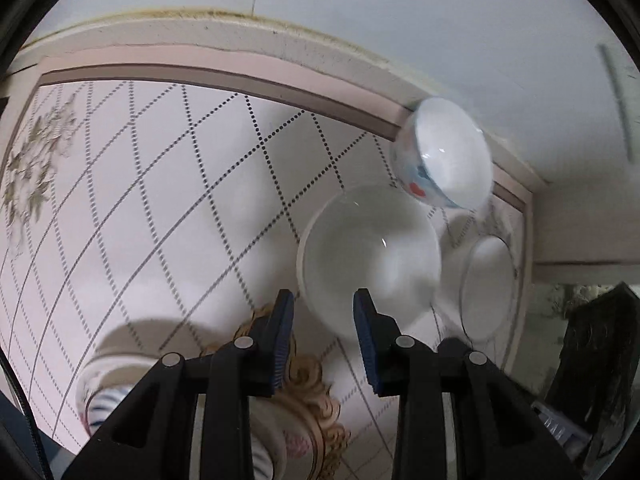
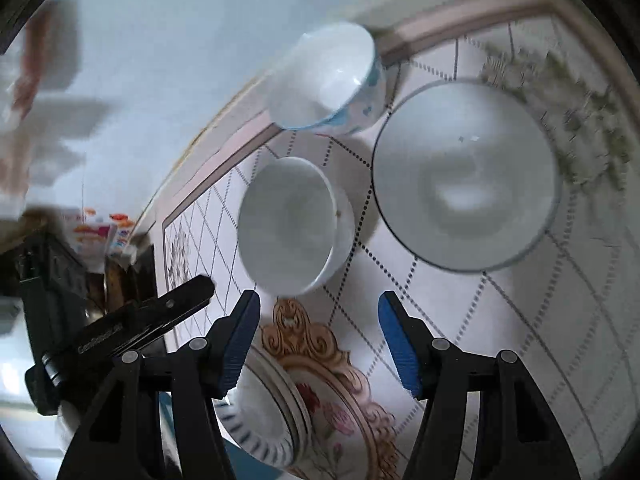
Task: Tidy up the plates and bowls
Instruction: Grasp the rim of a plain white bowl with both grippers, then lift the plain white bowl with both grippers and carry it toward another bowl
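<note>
Both the left claw [image 1: 322,304] and right claw [image 2: 318,306] gape, empty.

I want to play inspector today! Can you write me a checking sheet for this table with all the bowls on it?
Surface: table with a white cover, dotted diamond lines and flower prints.
Job's things: plain white bowl, upright; blue-patterned bowl behind it by the table edge; big white bowl beside them; gold-rimmed flowered plate nearest, with a blue-striped dish next to it.
Clutter: nothing seen on the table.
Grippers: left gripper and right gripper both above the table, jaws apart, nothing between them.
Cables: thin dark cable at the left view's edge.
Surroundings: pale wall behind; blurred colourful things beside the table.
</note>
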Action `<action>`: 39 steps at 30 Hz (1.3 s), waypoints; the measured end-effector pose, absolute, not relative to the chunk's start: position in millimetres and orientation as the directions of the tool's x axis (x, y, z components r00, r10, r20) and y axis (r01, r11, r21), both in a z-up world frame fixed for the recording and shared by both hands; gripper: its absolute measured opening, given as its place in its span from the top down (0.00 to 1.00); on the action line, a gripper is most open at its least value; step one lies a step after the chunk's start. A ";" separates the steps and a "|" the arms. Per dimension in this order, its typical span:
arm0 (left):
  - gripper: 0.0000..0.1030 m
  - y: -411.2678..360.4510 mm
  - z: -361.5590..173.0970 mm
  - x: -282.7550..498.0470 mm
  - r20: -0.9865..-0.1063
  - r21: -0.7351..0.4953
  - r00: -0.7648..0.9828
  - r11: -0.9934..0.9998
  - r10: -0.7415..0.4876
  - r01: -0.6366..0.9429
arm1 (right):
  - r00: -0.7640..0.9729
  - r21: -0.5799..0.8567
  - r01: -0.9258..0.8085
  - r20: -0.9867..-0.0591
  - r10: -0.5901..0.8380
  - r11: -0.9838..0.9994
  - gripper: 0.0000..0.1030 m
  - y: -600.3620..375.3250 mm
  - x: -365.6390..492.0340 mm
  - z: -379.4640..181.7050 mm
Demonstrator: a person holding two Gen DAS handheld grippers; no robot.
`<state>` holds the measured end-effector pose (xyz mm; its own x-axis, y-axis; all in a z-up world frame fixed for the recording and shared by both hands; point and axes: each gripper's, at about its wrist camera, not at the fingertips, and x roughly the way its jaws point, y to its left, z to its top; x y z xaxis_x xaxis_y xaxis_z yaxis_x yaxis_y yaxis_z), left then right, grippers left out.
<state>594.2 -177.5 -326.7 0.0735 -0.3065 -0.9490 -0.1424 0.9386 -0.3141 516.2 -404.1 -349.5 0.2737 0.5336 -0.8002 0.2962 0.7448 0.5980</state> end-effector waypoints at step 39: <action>0.91 -246.5 -297.3 459.1 -0.957 -0.204 0.153 0.949 -0.245 0.241 | 0.266 0.484 0.255 -0.867 0.420 0.837 0.80 -393.4 387.9 -349.6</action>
